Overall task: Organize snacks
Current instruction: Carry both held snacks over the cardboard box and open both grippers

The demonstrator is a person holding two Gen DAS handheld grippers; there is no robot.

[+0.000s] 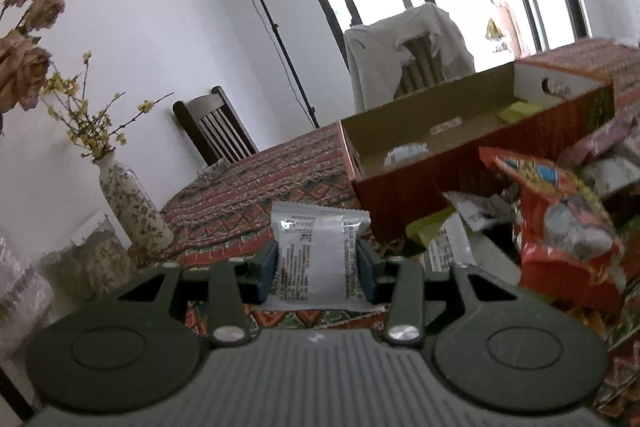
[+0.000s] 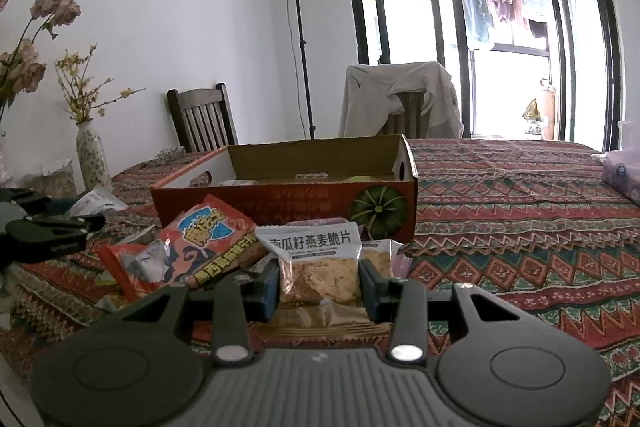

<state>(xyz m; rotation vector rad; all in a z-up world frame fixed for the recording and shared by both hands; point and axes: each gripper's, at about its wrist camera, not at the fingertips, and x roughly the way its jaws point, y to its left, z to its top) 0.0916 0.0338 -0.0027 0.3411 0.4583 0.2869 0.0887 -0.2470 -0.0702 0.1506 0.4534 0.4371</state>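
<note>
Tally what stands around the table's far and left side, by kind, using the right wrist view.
Chairs: 2, a bare wooden chair and a cloth-draped chair
Vases: 1, the patterned vase
Lamp stands: 1, the lamp stand
Total: 4

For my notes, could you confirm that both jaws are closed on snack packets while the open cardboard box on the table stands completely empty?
Not quite: the cardboard box is not empty. The left wrist view shows several items inside. Each gripper does hold a packet, left and right.
</note>
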